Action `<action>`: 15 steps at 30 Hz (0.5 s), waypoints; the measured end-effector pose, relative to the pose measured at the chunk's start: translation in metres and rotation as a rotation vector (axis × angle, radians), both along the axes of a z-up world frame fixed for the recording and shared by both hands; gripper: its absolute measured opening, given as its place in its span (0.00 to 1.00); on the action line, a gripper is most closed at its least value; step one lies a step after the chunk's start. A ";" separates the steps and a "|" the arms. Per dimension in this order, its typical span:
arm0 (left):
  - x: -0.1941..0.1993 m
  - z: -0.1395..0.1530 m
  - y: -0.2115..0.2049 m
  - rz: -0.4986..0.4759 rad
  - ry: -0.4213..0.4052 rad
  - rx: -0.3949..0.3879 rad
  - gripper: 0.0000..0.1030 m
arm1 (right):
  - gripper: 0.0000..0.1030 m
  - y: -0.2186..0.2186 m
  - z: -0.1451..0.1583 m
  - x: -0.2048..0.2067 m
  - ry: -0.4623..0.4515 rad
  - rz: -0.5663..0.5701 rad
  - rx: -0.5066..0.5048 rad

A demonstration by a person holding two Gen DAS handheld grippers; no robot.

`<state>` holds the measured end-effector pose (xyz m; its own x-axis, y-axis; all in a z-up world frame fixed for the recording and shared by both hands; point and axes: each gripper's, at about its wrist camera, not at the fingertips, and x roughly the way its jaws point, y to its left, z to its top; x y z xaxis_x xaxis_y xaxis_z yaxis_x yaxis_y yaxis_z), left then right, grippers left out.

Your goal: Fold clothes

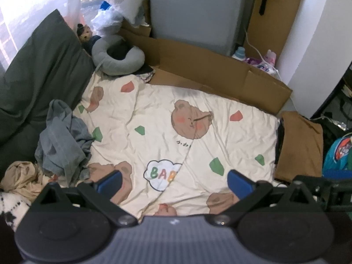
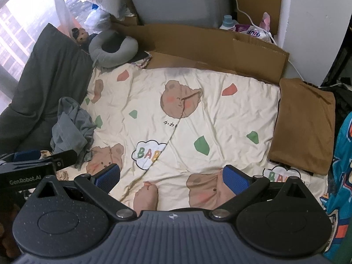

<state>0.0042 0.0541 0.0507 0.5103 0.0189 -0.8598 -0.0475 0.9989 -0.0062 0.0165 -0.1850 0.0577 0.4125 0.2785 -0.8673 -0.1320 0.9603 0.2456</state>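
A crumpled grey garment [image 1: 62, 138] [image 2: 71, 127] lies in a heap at the left edge of the cream bear-print blanket [image 1: 176, 132] [image 2: 187, 114]. A beige garment [image 1: 21, 177] is bunched in front of it. A folded brown garment [image 1: 300, 145] [image 2: 304, 123] rests flat at the blanket's right edge. My left gripper [image 1: 175, 183] hovers open over the near part of the blanket with nothing between its blue pads. My right gripper [image 2: 171, 177] is open too, empty, above the blanket's near edge. The left gripper [image 2: 33, 160] shows at the left of the right wrist view.
A dark green cushion [image 1: 41, 74] lines the left side. A grey neck pillow [image 1: 118, 57] and a small plush toy [image 1: 84, 33] sit at the back left. Flattened cardboard [image 1: 209, 66] runs along the far edge before a grey cabinet [image 1: 193, 11]. Teal printed fabric [image 2: 343, 165] lies at far right.
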 end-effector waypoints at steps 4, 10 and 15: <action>0.001 -0.002 0.002 -0.007 0.010 -0.014 0.96 | 0.99 0.001 -0.002 0.002 0.008 -0.004 -0.002; -0.001 -0.003 0.004 0.005 0.012 -0.018 0.93 | 0.99 0.007 -0.002 0.000 0.005 -0.003 -0.011; -0.001 -0.004 0.001 -0.004 0.008 -0.003 0.93 | 0.99 0.007 -0.001 -0.001 -0.002 -0.006 -0.015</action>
